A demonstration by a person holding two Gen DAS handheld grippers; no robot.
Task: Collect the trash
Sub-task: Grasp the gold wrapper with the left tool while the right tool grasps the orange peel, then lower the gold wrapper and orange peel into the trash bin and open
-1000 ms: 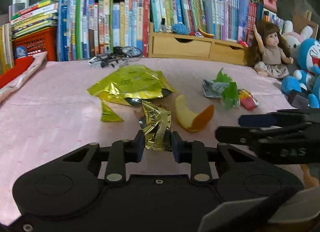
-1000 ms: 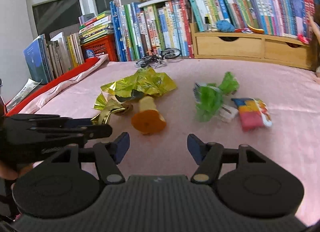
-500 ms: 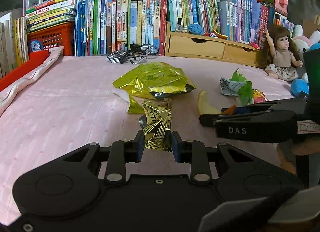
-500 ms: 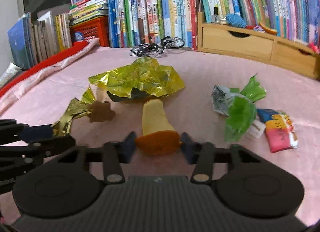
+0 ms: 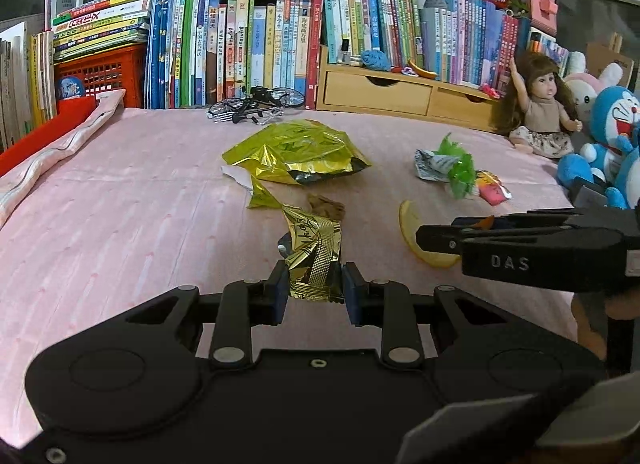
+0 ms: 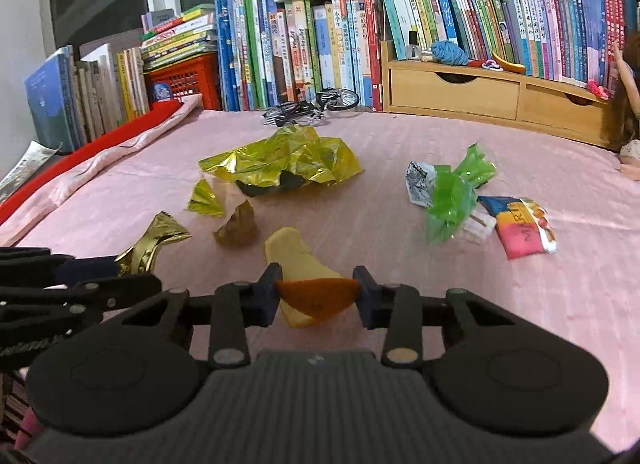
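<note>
The left gripper (image 5: 315, 291) had its jaws closed on a crumpled gold foil wrapper (image 5: 316, 260), the foil standing up between the blue pads and rising ahead of them. The right gripper (image 6: 318, 298) had its jaws pressed against the two ends of an orange peel (image 6: 316, 296), whose pale pith side ran forward from the jaws; whether the peel was already off the pink tabletop (image 6: 520, 304) could not be told from either view.

Judging from this, the step in hand was the picking up of the first two scraps, one in each gripper, with nothing yet delivered. No bin or bag showed in either view, so the next move would call for carrying both pieces to a container somewhere out of frame, keeping the jaws firm: the foil is thin and could slip, and the curved peel is held only by its tips.

Much trash lay ahead of the jaws. A large yellow-green foil bag (image 6: 280, 162) sat straight ahead of the right jaws, with a small torn foil triangle (image 6: 206, 200) and a brown scrap (image 6: 237, 226) nearer and to their left. To the right lay a green cellophane wrapper (image 6: 454, 194) and a red-and-yellow snack packet (image 6: 520, 230) just beside it. The toy bicycle (image 6: 316, 106) and books (image 6: 320, 44) beyond were, I judged, not trash.
</note>
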